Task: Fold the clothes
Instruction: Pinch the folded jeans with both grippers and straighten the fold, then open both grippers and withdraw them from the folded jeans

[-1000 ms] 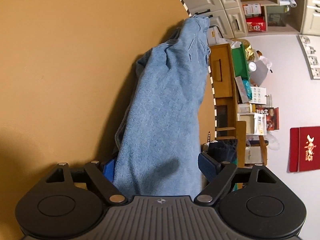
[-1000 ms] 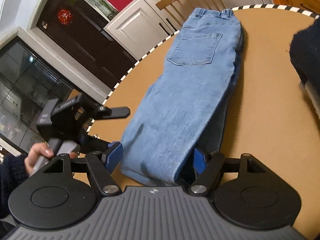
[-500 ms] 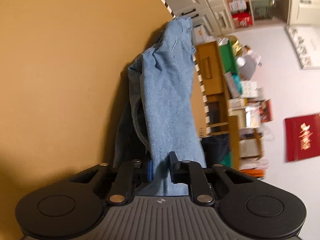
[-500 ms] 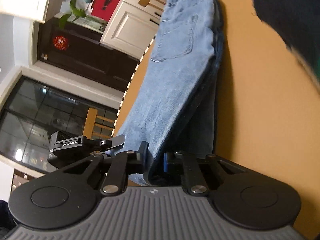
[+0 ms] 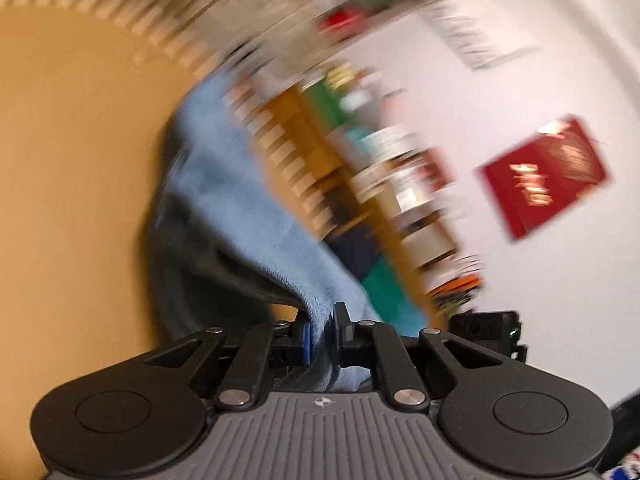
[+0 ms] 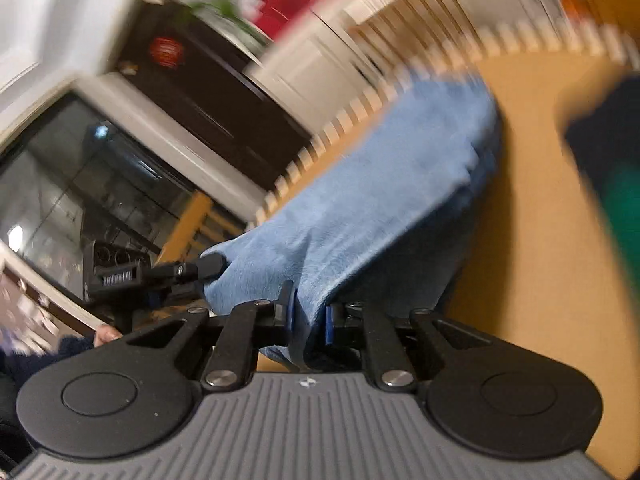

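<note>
I have both grippers, left [image 5: 323, 334] and right [image 6: 307, 320], pinching the jeans [image 6: 360, 208] hem; bare tabletop [image 6: 520, 240] lies at frame right.

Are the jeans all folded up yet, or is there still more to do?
Not yet. The jeans already look folded in half lengthwise on the table. In hand: the left gripper and the right gripper are each pinched on the leg end, which is raised off the table. Left to do: lay that end over the far part and let go.
</note>
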`<move>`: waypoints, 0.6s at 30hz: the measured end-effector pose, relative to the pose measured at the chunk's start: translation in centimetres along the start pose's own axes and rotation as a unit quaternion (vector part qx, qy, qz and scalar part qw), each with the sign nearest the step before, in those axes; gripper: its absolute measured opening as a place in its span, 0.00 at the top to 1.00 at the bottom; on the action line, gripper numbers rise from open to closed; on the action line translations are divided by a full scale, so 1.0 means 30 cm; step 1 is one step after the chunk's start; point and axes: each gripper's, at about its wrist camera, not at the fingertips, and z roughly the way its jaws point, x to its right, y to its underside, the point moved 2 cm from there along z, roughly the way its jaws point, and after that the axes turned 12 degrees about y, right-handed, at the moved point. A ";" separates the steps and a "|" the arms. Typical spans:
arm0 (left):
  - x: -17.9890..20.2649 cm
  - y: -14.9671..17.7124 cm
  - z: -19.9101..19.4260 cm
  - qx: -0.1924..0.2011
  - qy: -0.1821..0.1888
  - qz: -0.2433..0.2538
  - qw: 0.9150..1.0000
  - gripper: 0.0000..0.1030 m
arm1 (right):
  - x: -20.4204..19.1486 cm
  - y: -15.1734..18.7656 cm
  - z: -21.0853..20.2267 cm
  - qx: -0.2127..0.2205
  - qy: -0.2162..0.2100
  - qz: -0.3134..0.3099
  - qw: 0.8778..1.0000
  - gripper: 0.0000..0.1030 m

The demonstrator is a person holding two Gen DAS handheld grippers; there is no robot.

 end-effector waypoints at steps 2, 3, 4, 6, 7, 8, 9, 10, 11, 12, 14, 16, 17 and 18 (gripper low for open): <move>-0.087 0.074 0.002 -0.015 -0.036 -0.055 0.998 0.89 | 0.039 0.058 0.071 -0.043 0.029 0.012 0.999 0.87; -0.108 0.100 -0.004 -0.007 -0.043 -0.064 0.997 0.89 | 0.045 0.078 0.091 -0.051 0.039 0.011 0.998 0.87; -0.126 0.123 -0.009 0.001 -0.049 -0.074 0.996 0.89 | 0.047 0.093 0.105 -0.056 0.048 0.007 0.997 0.87; -0.147 0.149 -0.016 0.002 -0.058 -0.090 0.994 0.89 | 0.045 0.117 0.119 -0.063 0.066 -0.004 0.996 0.87; -0.156 0.161 -0.018 -0.002 -0.065 -0.096 0.993 0.89 | 0.046 0.129 0.124 -0.070 0.073 -0.011 0.995 0.86; -0.163 0.169 -0.018 -0.008 -0.073 -0.098 0.992 0.89 | 0.050 0.137 0.126 -0.073 0.073 -0.009 0.995 0.86; -0.170 0.170 -0.018 -0.008 -0.074 -0.106 0.992 0.88 | 0.055 0.144 0.126 -0.074 0.073 -0.004 0.995 0.86; -0.177 0.171 -0.018 -0.007 -0.075 -0.114 0.991 0.87 | 0.060 0.150 0.127 -0.075 0.072 0.002 0.995 0.85; -0.182 0.170 -0.019 -0.008 -0.076 -0.122 0.990 0.86 | 0.067 0.151 0.123 -0.079 0.070 0.017 0.994 0.81; -0.174 0.160 -0.026 -0.011 -0.078 -0.127 0.989 0.84 | 0.058 0.138 0.113 -0.090 0.074 0.028 0.993 0.77; -0.131 0.118 -0.063 -0.017 -0.092 -0.118 0.989 0.75 | 0.022 0.104 0.058 -0.093 0.090 0.018 0.991 0.51; -0.032 0.045 -0.147 -0.006 -0.115 -0.072 0.991 0.60 | -0.027 0.062 -0.049 -0.061 0.114 -0.036 0.991 0.54; 0.023 0.007 -0.178 -0.003 -0.138 -0.041 0.990 0.54 | -0.052 0.040 -0.102 -0.045 0.125 -0.063 0.989 0.56; 0.084 -0.039 -0.185 -0.001 -0.160 -0.003 0.987 0.48 | -0.076 0.009 -0.135 -0.028 0.131 -0.087 0.987 0.58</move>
